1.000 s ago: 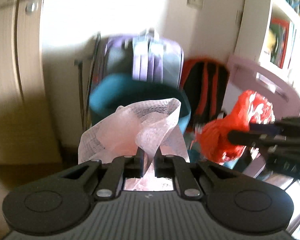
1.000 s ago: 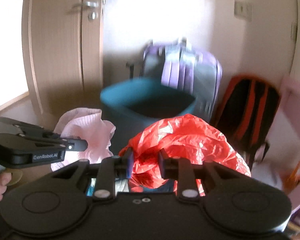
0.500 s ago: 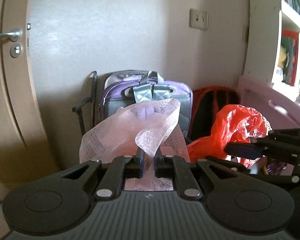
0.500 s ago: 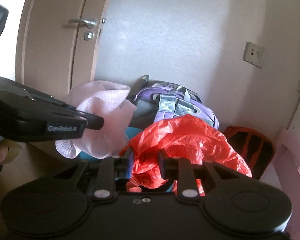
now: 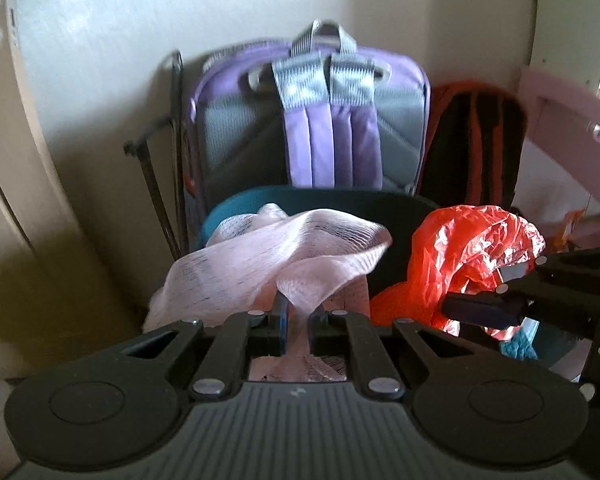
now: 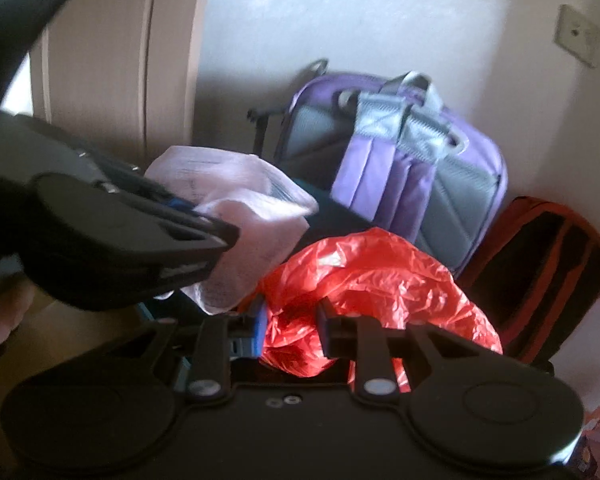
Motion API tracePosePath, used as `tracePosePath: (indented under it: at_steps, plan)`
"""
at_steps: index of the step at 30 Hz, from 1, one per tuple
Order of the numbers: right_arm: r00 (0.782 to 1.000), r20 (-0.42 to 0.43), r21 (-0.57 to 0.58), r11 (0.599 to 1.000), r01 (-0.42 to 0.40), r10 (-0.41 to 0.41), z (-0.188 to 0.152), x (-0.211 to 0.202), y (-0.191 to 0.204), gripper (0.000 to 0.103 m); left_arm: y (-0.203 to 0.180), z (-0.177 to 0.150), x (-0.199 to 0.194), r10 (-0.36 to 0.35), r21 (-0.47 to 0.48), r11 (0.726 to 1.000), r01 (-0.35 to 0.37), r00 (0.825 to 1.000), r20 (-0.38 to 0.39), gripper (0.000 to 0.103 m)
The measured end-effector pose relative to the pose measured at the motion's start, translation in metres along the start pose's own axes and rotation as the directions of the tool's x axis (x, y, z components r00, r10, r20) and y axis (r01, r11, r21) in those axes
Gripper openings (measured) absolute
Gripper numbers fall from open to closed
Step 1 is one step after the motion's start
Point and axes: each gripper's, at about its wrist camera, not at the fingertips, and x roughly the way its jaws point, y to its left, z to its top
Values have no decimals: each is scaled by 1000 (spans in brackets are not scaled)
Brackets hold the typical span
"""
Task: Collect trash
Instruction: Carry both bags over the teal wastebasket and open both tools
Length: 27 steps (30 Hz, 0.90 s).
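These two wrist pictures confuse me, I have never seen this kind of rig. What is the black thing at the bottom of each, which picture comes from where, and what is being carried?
There is no robot here. A person holds a hand tool with two fingers in each hand, and a small wide-angle camera on each tool looks forward along those fingers. The black shape at the bottom of each picture is the tool itself.

In the left wrist view, the left gripper is shut on a pale pink mesh bag; the other tool shows at the right edge. In the right wrist view, the right gripper is shut on a crumpled red plastic bag.

Just beyond both bags is a teal bin. Behind it a purple backpack and a black-and-orange backpack lean at the wall. The floor is mostly hidden.
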Motion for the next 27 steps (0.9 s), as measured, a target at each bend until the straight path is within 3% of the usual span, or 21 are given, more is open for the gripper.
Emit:
tracePosePath:
  at_steps: [8,11,14,15,17,18,20,27]
  plan:
    - [995,-96,-15,1000,-19,18,-4,32,-4,30,-8,-1,28,7,66,998,0,995,-99,9]
    - [994,-107,-19,1000,-18,16,-5,35,-2,32,-7,-2,36,-1,57,998,8,992,-123,16]
    - [993,-115,-17,1000,-22,20,-7,38,-4,38,-4,-3,37,-5,36,999,10,992,-130,36]
    - [993,-115,-17,1000,-20,18,-7,39,-5,39,-3,-4,36,-8,29,1000,12,992,-126,47]
    - [994,-108,-15,1000,-11,9,-8,36,-6,43,0,-5,31,-7,10,1000,8,994,-109,57]
    - [995,-103,-10,1000,-13,12,-8,34,-7,46,0,-5,28,-10,8,1000,11,994,-106,57]
    - [995,-93,-1,1000,-24,24,-8,26,-7,61,3,-5,21,-12,-4,1000,12,995,-98,57]
    - [998,-59,3,999,-32,32,-3,-2,-5,66,10,-3,-15,-24,-19,1000,23,998,-60,57]
